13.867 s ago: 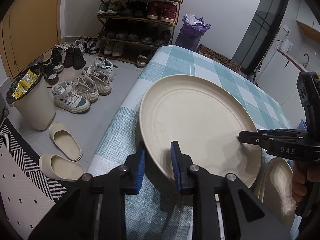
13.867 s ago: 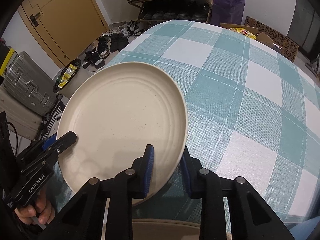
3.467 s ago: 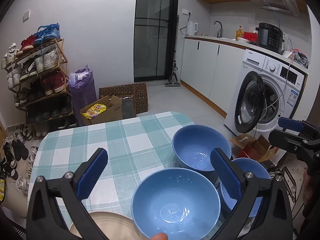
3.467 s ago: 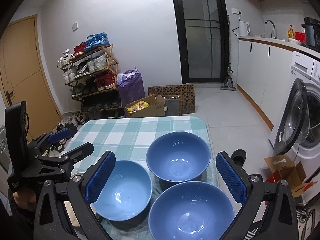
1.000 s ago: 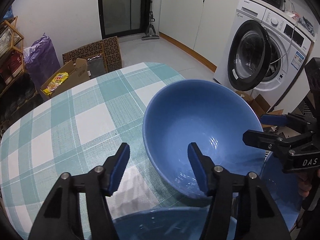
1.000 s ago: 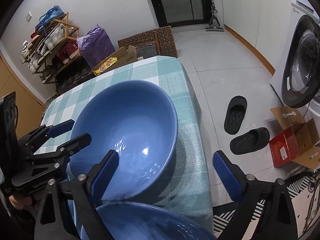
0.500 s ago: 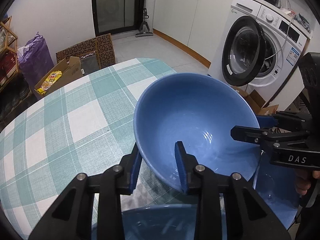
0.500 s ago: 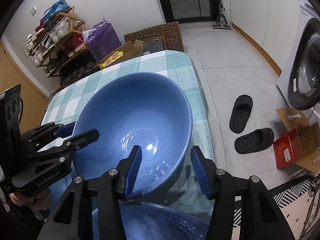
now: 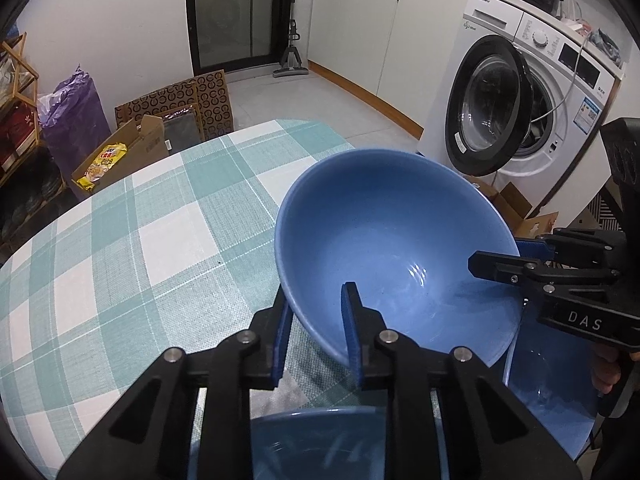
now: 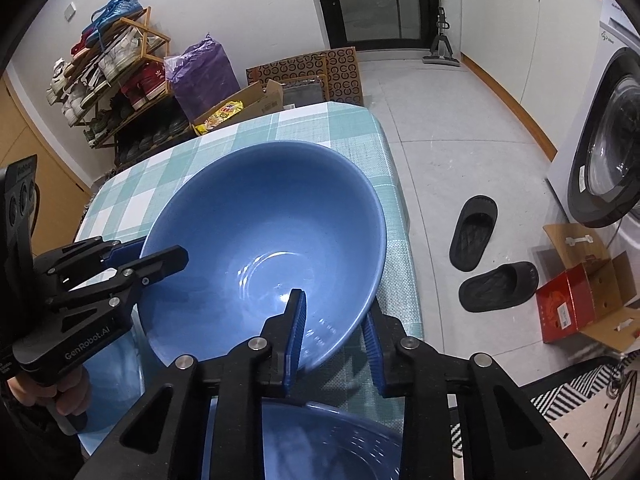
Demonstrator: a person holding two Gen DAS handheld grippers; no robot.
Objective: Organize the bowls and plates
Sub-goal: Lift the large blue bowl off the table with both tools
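Note:
A large blue bowl (image 9: 392, 240) is held tilted above the checked table by both grippers. My left gripper (image 9: 316, 320) is shut on its near-left rim, one finger inside and one outside. My right gripper (image 10: 334, 332) is shut on the opposite rim of the same bowl (image 10: 260, 232). Each gripper shows in the other's view, the right one (image 9: 504, 260) and the left one (image 10: 160, 256). A second blue bowl (image 9: 316, 444) lies below my left gripper. A third blue bowl (image 9: 548, 380) sits under the right gripper and also shows in the right wrist view (image 10: 332, 440).
The teal checked tablecloth (image 9: 120, 248) covers the table; its far edge (image 10: 384, 152) drops to the floor. A washing machine (image 9: 520, 108) with open door stands right. Black slippers (image 10: 480, 256), cardboard boxes (image 9: 132, 148) and a shoe rack (image 10: 108, 72) stand around.
Both grippers have closed onto the rim of the large blue bowl, and the bowl has risen and tilted off the table.

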